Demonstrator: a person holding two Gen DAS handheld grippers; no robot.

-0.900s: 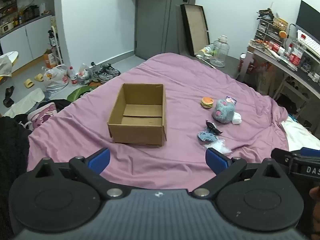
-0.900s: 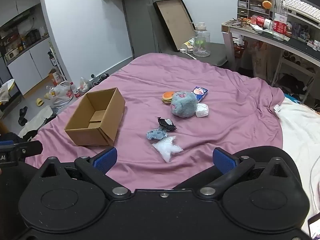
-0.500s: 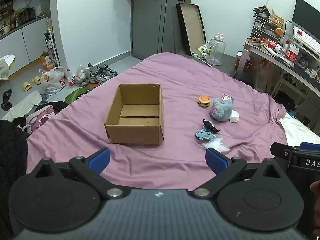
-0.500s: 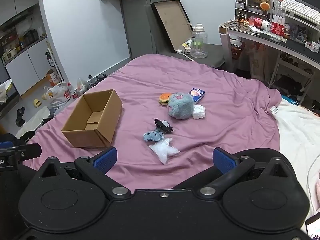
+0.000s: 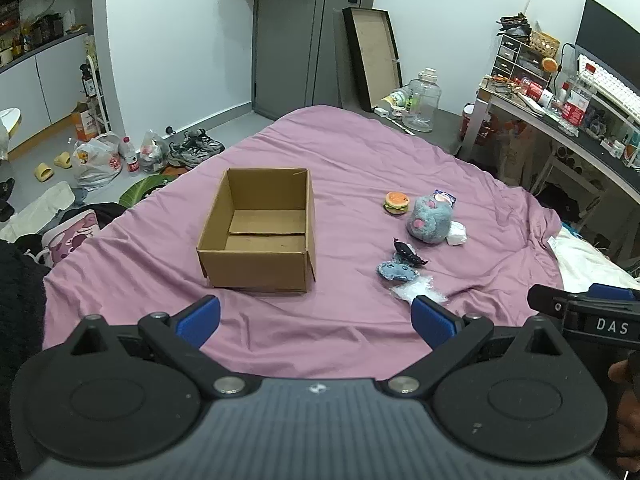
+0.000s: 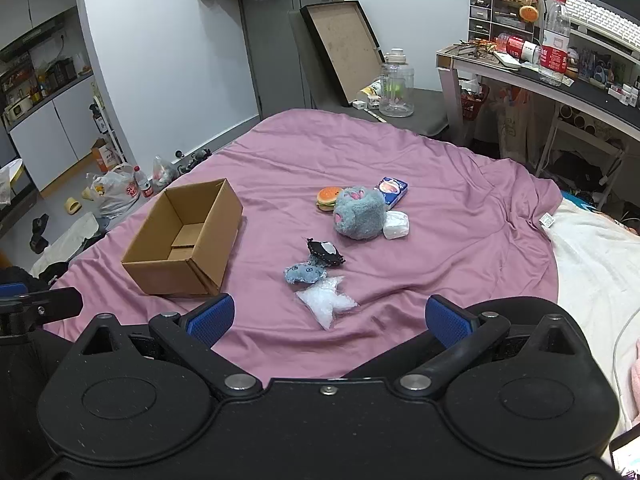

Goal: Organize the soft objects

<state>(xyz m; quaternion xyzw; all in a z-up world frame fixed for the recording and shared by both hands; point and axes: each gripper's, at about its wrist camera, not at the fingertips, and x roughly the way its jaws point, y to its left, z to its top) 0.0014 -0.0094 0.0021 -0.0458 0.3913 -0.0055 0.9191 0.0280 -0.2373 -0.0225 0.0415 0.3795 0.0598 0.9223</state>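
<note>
Cardboard box (image 5: 259, 232) sits open-topped on the purple bedspread (image 5: 352, 168), nothing visible inside it but its own bottom flaps; to its right lies a loose cluster of soft things, well apart from the box. Farthest back in that cluster is a small burger toy (image 6: 329, 198), touching the round grey-blue plush (image 6: 359, 213); a blue-and-white packet (image 6: 393, 190) lies just behind the plush and a white wrapped pad (image 6: 396, 225) rests against its right side. Nearer the cameras come a black fabric piece (image 6: 325, 253), a small blue-grey plush (image 6: 302, 273) touching it, and a crinkled clear plastic bag (image 6: 328, 301) just in front of that.

The left gripper (image 5: 316, 318) hovers above the near edge of the bed with its blue-padded fingers spread wide and nothing between them; the box lies straight ahead of it, closer to the left finger, while the clear bag shows just beyond the right fingertip. The right gripper (image 6: 331, 318) is likewise spread wide and holds nothing; the clear bag lies directly ahead between its fingers, the nearest of the soft things to it, with the rest of the cluster lined up behind and the box off to its left. Neither tool touches anything on the bed.
</note>
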